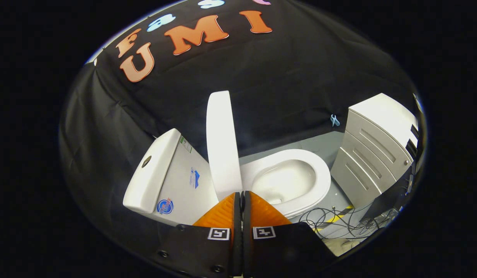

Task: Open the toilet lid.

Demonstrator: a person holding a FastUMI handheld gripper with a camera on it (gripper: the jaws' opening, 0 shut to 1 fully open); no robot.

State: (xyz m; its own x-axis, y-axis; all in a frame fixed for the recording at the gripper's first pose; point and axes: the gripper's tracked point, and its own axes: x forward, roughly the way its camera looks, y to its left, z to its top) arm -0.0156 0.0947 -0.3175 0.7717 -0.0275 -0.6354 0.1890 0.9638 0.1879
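Fingers of the gripper [242,197] are pressing together, clenched on nothing; toilet lid [222,143] is standing upright just ahead, long axis vertical, bowl [288,181] lying exposed beside it.

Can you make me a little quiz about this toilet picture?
1. True or false: the lid is standing up.
2. What stands beyond the bowl? A) a cabinet B) a bucket C) a chair
3. Fill in: the tool has its fingers ____ together, right at the lid's lower edge.

Key: 1 true. 2 A. 3 shut; whether they pinch the lid cannot be told.
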